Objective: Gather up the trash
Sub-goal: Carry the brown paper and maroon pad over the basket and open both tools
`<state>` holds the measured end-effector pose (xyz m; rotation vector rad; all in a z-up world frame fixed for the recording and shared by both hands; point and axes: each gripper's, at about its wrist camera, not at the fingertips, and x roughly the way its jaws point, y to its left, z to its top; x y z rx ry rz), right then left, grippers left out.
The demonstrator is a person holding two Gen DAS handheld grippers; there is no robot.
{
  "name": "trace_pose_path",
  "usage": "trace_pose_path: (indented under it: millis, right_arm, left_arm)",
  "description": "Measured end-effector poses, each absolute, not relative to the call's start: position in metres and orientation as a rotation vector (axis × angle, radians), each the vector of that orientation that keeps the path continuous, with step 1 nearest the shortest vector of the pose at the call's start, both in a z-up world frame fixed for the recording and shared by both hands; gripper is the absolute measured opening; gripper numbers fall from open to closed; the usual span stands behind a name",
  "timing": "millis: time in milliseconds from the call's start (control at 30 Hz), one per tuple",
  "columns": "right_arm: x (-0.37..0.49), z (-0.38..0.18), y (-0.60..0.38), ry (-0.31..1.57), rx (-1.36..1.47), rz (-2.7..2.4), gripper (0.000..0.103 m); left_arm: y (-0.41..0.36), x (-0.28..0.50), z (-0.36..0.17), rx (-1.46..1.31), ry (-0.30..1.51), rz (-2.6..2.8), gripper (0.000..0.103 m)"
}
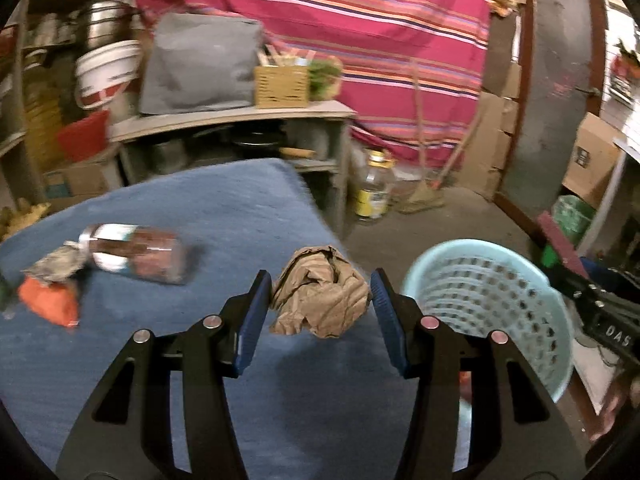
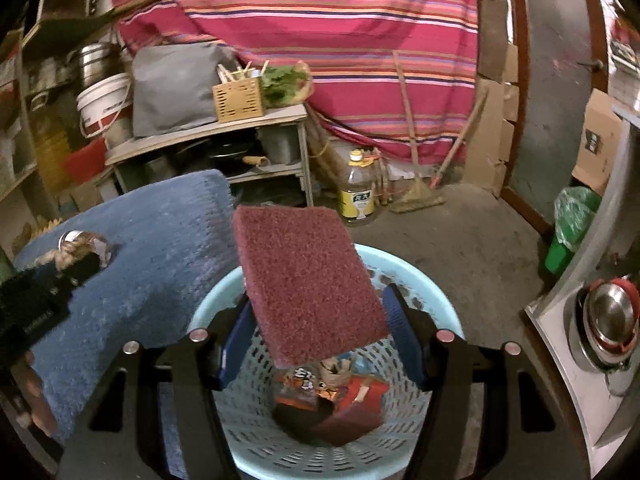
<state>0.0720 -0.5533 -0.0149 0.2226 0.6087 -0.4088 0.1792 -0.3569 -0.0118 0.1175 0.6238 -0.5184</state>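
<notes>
A crumpled brown paper ball (image 1: 320, 294) sits between the blue pads of my left gripper (image 1: 320, 300), above the blue-covered table (image 1: 240, 208); the pads touch its sides. A plastic jar (image 1: 138, 254), a grey wrapper (image 1: 54, 266) and an orange packet (image 1: 50, 300) lie at the table's left. My right gripper (image 2: 316, 332) holds a maroon scouring pad (image 2: 304, 284) over the light blue basket (image 2: 224, 300), which has wrappers and another maroon pad (image 2: 344, 420) inside. The basket (image 1: 488, 300) also shows right of the table in the left wrist view.
A shelf unit (image 2: 224, 128) with a grey bag, a wooden box and greens stands behind the table. An oil bottle (image 2: 358, 192) and brooms stand on the concrete floor. A green bin (image 2: 572, 228) and a stove with a pot (image 2: 608, 316) are at the right.
</notes>
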Motion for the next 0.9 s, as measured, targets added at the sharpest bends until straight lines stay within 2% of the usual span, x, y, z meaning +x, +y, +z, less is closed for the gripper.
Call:
trace_pose_path:
  millis: [433,700,767,833,900]
  right_arm:
    - [0.043,-0.027,-0.603,0.611,0.295,-0.488,0.063]
    - [0.036,-0.031,-0.615,0.612,0.317,-0.503,0.063]
    - [0.036,-0.031,-0.616,0.612,0.318,-0.502,0.063]
    - [0.038,-0.031,-0.615,0.616,0.315,-0.5,0.063]
    - [0.04,-0.032,-0.613,0.622,0.305,-0.498,0.063]
  left_arm:
    - [-0.448,0.156,-0.021,0.167,0.628,-0.669,0.051]
    - [-0.461,0.158,-0.02,0.18,0.648,-0.708,0.065]
    - [-0.456,0.159,-0.017,0.164,0.638,-0.691,0.078]
    - [-0.448,0.161,-0.016,0.145,0.634,-0.674,0.085]
    - [-0.441,0.165,-0.015,0.127,0.639,-0.662,0.085]
